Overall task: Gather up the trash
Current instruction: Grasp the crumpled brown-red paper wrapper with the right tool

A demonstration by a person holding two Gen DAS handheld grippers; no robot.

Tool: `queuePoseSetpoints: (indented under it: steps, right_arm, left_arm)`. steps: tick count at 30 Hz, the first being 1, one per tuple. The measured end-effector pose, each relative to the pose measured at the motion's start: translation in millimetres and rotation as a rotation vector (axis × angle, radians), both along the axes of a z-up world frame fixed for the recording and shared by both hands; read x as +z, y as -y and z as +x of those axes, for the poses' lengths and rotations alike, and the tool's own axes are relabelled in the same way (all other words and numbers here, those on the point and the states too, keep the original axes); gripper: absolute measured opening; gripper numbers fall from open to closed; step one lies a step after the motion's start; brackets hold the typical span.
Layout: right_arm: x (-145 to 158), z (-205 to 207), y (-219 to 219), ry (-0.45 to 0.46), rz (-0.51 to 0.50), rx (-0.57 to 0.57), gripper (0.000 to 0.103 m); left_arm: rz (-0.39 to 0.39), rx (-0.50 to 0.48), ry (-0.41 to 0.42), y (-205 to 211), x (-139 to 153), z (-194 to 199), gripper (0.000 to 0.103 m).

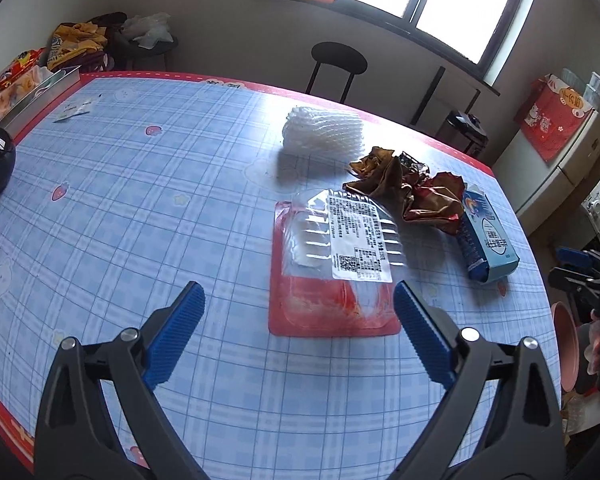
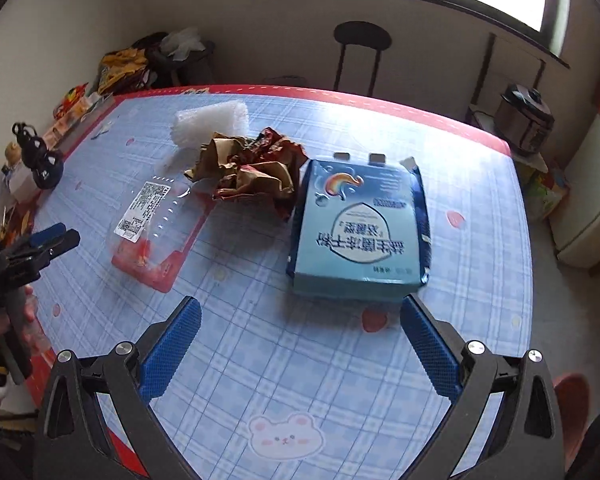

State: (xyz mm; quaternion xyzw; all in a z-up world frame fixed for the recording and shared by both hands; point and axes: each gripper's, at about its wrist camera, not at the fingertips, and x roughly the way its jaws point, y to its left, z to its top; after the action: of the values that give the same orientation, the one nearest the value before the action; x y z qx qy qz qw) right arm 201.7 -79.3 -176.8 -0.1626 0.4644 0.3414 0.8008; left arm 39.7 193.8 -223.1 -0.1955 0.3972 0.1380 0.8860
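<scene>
- Left wrist view: left gripper [image 1: 298, 300] spread wide, empty, above the clear plastic tray on red card [image 1: 334, 270].
- Right gripper [image 2: 300, 316] spread, empty, near the blue cardboard box [image 2: 360, 232] on the checked desk [image 2: 260, 360].

We see four pieces of trash: a clear plastic tray [image 1: 334, 264] with a white printed label, flat on its red backing at centre frame; a white foam net sleeve [image 1: 322, 130] above it; a crumpled brown-and-red wrapper [image 1: 412, 192] at its upper right; a blue carton [image 1: 486, 240] lying flat, right of centre.
</scene>
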Motion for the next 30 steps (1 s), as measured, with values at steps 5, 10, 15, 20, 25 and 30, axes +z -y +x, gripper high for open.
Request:
queuePoseSetpoints:
  steps: [5,10,15,20,25,30]
  right_arm:
    - [-18,8,-80,0.171,-0.215,0.313,0.097]
    - [-35,20,-130,0.244,-0.322,0.447,0.09]
    - [-55,31,-157,0.256,-0.399,0.502,0.09]
    - [-70,43,-167,0.241,-0.421,0.482,0.081]
    - [-73,52,-168,0.217,-0.386,0.403,0.051]
    - [-49,60,-151,0.101,-0.186,0.299,0.042]
  left_arm:
    - [-0.028,-0.027,0.006,-11,-3,11,0.094]
    - [-0.07,-0.014,-0.001,-20,-9,19,0.094]
    - [-0.103,0.004,-0.013,-28,-18,21,0.094]
    - [-0.111,0.014,-0.027,-31,-24,24,0.094]
    - [-0.127,0.016,-0.036,-30,-27,28,0.094]
    - [-0.122,-0.002,-0.05,-23,-29,38,0.094]
